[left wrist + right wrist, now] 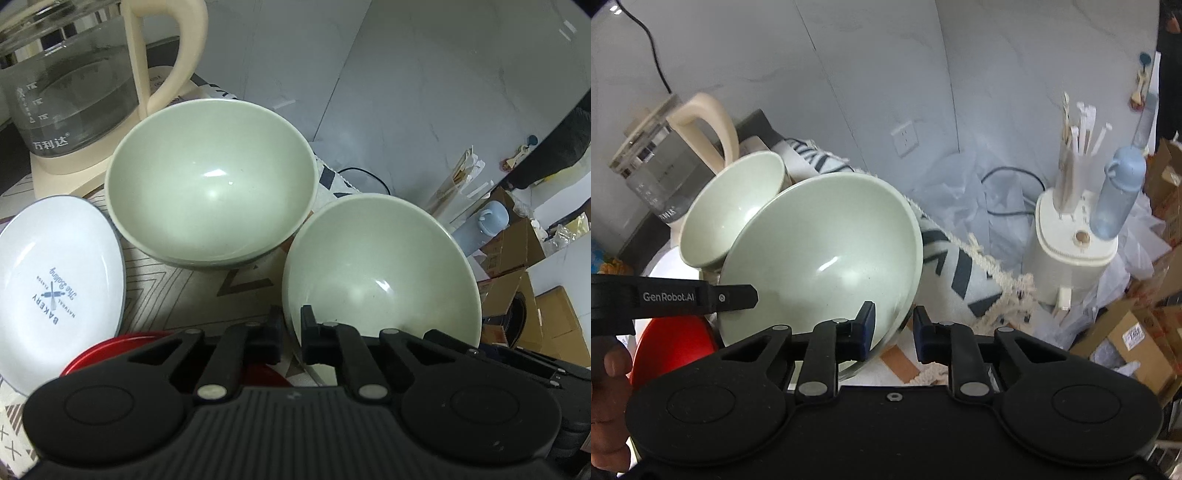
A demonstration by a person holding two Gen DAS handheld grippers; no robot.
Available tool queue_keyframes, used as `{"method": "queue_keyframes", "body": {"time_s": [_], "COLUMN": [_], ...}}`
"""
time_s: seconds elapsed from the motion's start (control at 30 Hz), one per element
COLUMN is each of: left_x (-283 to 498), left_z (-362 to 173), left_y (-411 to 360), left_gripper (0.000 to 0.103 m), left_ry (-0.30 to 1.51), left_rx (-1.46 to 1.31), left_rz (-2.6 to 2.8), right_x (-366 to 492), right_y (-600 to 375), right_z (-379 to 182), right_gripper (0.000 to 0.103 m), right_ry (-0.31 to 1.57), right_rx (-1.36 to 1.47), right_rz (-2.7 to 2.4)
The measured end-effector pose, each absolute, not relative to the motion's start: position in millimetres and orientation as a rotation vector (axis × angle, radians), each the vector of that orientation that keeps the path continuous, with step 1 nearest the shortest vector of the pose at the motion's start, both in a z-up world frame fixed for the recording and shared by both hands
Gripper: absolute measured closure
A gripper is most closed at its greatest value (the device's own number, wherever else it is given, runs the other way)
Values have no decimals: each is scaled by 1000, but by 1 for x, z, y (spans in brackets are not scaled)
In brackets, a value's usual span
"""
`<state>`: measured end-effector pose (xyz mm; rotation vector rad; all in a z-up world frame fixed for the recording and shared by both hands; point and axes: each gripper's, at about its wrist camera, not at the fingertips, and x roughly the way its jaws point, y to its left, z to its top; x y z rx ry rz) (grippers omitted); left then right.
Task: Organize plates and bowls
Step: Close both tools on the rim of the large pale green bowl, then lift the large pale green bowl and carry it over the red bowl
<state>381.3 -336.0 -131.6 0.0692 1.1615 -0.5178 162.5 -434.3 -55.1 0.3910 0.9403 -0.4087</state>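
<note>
Left gripper (pixel 291 325) pitched steeply down, jaws clamped on near bowl (pixel 380 269) rim. Right gripper (pixel 894 325) also angled down, pinching same bowl's rim. Second bowl (pixel 210 188) sits behind on patterned cloth (pixel 177 291). Plate (pixel 55 288) reads "BAKERY"; the left gripper's finger, seen from the right wrist, reads "GenRobot.AI".

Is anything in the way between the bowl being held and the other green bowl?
Nothing visible. The held bowl sits right beside the other green bowl, with only bare patterned cloth between them.
</note>
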Motion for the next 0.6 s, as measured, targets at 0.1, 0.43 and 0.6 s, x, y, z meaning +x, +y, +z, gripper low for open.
{"method": "queue_keyframes", "body": {"time_s": [0.1, 0.43, 0.6], "left_x": [377, 360, 348], "left_z": [-127, -98, -81], "left_y": [-335, -333, -325], "left_gripper": [95, 95, 95], "left_ry": [1150, 1078, 1060], "left_rx": [63, 45, 19], "left_rz": [-505, -474, -423], "right_x": [161, 155, 153], "right_y": [-435, -437, -429], "right_z": [-47, -20, -6], "right_gripper": [81, 81, 81], "right_ry": [921, 837, 817], "right_rx": [387, 360, 342], "right_rz": [-405, -338, -291]}}
